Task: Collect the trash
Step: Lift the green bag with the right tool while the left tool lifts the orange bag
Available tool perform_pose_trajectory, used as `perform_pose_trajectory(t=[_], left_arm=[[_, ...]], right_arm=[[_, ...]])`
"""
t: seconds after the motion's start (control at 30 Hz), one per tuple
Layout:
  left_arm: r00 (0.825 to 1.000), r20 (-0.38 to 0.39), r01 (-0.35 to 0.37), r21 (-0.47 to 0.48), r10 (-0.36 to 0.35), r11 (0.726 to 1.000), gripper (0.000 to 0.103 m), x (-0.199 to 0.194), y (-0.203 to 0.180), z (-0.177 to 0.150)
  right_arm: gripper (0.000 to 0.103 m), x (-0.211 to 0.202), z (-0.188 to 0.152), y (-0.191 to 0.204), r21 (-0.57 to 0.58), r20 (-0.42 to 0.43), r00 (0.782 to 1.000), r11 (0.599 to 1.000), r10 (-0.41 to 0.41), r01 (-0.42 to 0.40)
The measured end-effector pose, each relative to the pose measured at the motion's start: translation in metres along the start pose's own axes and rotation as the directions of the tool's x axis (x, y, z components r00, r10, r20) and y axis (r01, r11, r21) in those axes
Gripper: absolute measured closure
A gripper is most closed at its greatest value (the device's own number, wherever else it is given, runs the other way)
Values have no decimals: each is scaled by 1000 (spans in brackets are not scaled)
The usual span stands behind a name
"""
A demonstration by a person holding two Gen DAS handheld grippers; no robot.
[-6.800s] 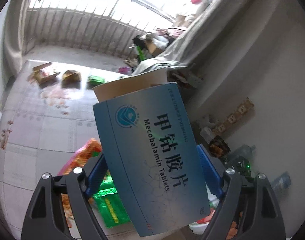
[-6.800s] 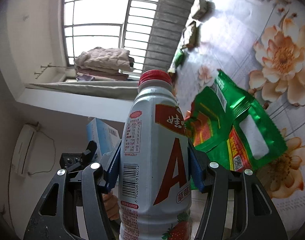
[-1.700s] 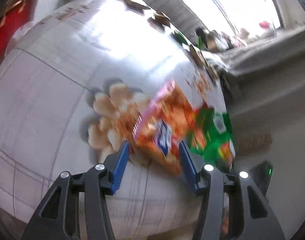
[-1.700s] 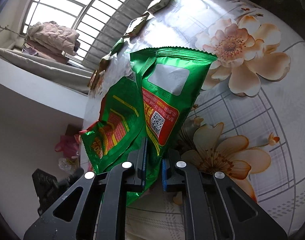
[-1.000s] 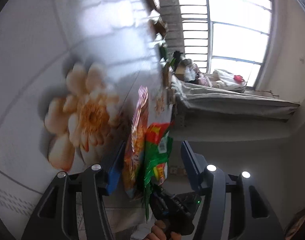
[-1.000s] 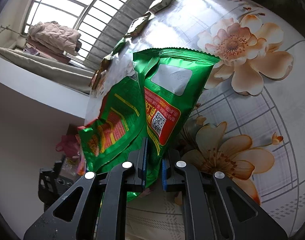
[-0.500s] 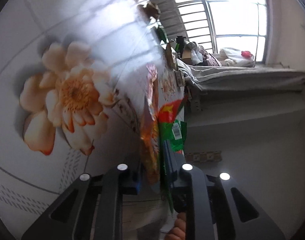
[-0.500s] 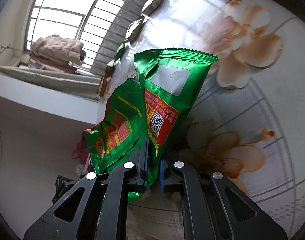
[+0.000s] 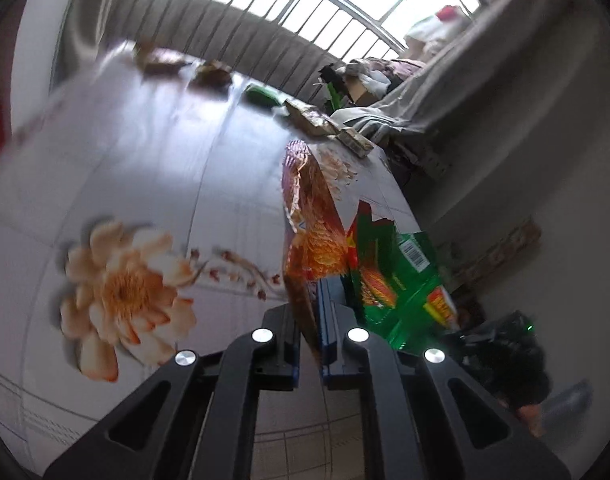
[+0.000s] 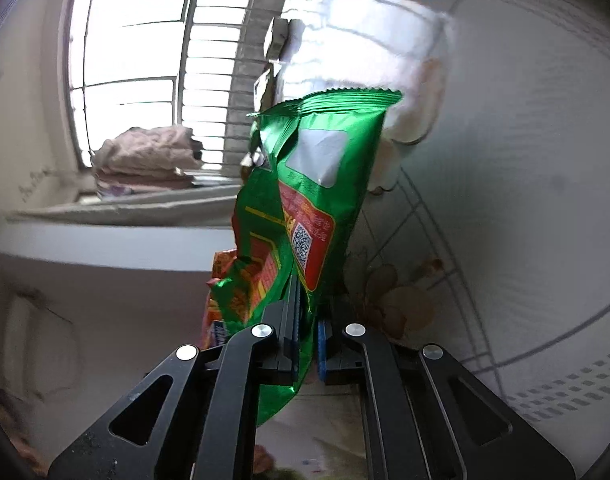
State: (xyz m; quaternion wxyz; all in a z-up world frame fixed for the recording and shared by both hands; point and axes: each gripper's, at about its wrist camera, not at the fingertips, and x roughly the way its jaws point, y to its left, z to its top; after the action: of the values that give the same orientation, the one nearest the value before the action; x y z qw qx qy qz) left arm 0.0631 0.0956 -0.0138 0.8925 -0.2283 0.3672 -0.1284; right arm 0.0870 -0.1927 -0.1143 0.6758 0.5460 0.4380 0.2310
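Now 2 grippers, left gripper (image 9: 309,308) pinching 1 orange wrapper (image 9: 311,216), right gripper (image 10: 305,320) pinching 1 green wrapper (image 10: 313,184)

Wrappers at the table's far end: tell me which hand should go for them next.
Neither yet: the left gripper is shut on the orange snack bag, the right gripper on the green snack bag. Drop one first.

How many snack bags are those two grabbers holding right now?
2. An orange bag is pinched in the left gripper; a green bag is pinched in the right gripper. More litter sits blurred across the table.
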Motion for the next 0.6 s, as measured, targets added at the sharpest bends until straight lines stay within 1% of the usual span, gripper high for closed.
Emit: perform_pose_trajectory(t=[0.1, 0.23, 0.4, 0.47, 0.6], left_arm=[[1000, 11, -28, 61, 27, 998, 98, 1, -11, 3], [998, 36, -49, 120, 45, 992, 99, 1, -22, 6], [997, 64, -48, 180, 37, 983, 100, -4, -35, 10], [997, 74, -49, 201, 35, 978, 100, -5, -43, 15], [996, 90, -45, 232, 25, 972, 100, -7, -54, 19]], right_arm=[[99, -11, 1, -4, 33, 11, 999, 998, 45, -45], [100, -28, 1, -6, 52, 35, 997, 996, 67, -69], [101, -53, -3, -6, 49, 79, 994, 995, 81, -85], [101, -65, -10, -9, 52, 95, 992, 994, 86, -91], [101, -79, -15, -14, 61, 114, 989, 993, 96, -103]])
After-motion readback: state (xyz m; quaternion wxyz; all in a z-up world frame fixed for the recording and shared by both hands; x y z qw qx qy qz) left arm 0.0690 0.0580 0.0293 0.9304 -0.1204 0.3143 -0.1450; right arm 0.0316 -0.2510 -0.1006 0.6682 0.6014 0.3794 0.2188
